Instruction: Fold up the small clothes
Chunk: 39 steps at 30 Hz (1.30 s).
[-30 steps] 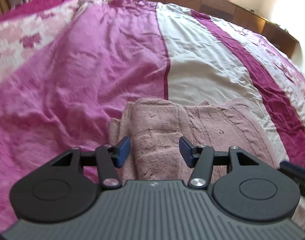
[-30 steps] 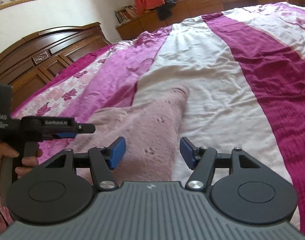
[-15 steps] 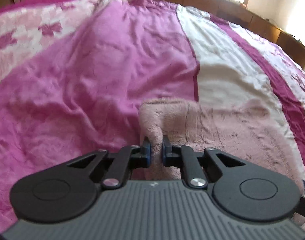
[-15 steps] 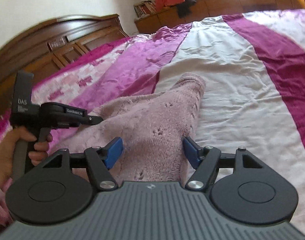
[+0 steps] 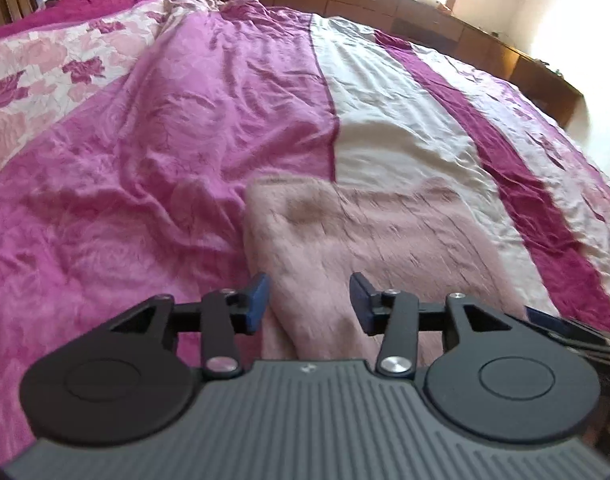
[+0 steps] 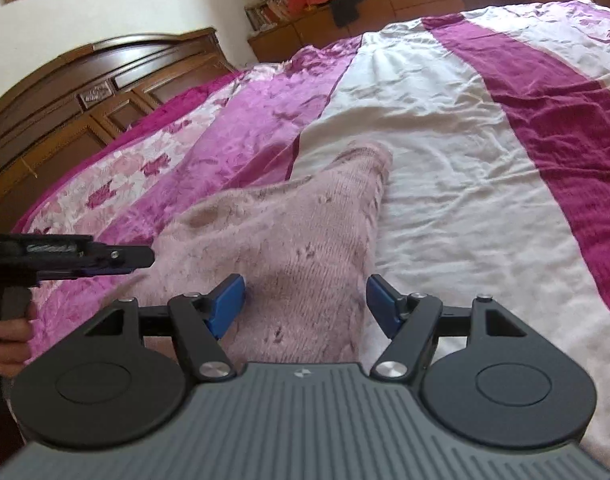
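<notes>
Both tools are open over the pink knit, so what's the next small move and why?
Probably lower the right tool and close it on the pink knit: its jaws straddle the near edge, and the left tool hangs open too, so nothing is gripped.
</notes>
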Available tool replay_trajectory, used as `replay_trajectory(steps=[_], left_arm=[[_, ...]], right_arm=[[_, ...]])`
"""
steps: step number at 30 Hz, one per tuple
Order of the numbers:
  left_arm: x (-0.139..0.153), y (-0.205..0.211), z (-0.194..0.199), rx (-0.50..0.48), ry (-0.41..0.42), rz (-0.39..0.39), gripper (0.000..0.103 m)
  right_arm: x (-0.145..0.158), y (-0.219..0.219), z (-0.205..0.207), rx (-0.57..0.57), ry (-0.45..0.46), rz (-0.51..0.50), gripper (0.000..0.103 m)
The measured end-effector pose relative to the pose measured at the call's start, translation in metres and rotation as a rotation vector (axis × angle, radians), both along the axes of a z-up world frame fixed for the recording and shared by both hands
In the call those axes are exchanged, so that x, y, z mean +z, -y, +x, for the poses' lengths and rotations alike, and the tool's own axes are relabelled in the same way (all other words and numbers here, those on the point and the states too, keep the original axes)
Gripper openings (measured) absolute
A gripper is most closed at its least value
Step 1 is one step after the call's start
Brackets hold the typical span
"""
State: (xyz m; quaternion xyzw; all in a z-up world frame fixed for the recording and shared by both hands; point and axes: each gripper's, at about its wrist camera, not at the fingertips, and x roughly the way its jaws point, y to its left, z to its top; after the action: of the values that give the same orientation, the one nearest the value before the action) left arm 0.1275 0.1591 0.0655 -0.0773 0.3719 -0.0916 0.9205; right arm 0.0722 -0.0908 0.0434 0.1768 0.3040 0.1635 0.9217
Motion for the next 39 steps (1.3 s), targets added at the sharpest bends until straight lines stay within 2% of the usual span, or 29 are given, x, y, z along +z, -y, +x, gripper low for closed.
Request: replay_trajectory(steps=[6, 10, 17, 19, 22, 25, 29, 32, 34, 37, 39], left_arm=[[-0.023, -0.002, -0.015, 0.02, -0.069, 0.103, 0.05], [-0.024, -0.014, -0.018, 0.047, -0.076, 0.041, 0.052], [-0.021, -0.021, -0.009, 0.076, -0.084, -0.09, 0.059], [-0.026, -0.022, -0.006, 0.085, -0.098, -0.123, 0.061], [-0.036, -0.027, -0.001, 0.089, -0.121, -0.204, 0.07], [-0.046, -0.029, 0.003, 0.085, -0.137, -0.273, 0.07], [-0.057, -0.029, 0.012, 0.054, -0.17, -0.387, 0.07], [-0.065, -0.029, 0.016, 0.059, -0.178, -0.443, 0.069], [-0.066, -0.028, 0.016, 0.067, -0.18, -0.462, 0.052], [-0.062, -0.031, 0.014, 0.085, -0.172, -0.505, 0.041], [-0.053, -0.029, 0.01, 0.079, -0.152, -0.525, 0.039]], right_arm=[[-0.003, -0.011, -0.008, 0.034, -0.004, -0.037, 0.074], [0.0, -0.004, -0.007, 0.045, -0.015, -0.016, 0.074], [0.003, 0.03, 0.016, 0.039, -0.057, 0.16, 0.081], [-0.004, 0.034, 0.027, 0.041, -0.094, 0.182, 0.081], [-0.021, 0.036, 0.043, 0.058, -0.163, 0.24, 0.081], [-0.036, 0.035, 0.054, 0.084, -0.196, 0.32, 0.081], [-0.045, 0.028, 0.068, 0.103, -0.204, 0.358, 0.081], [-0.046, 0.024, 0.077, 0.105, -0.207, 0.363, 0.079], [-0.044, 0.022, 0.08, 0.102, -0.21, 0.362, 0.063], [-0.033, 0.025, 0.082, 0.101, -0.205, 0.381, 0.052], [-0.018, 0.029, 0.081, 0.11, -0.186, 0.403, 0.051]])
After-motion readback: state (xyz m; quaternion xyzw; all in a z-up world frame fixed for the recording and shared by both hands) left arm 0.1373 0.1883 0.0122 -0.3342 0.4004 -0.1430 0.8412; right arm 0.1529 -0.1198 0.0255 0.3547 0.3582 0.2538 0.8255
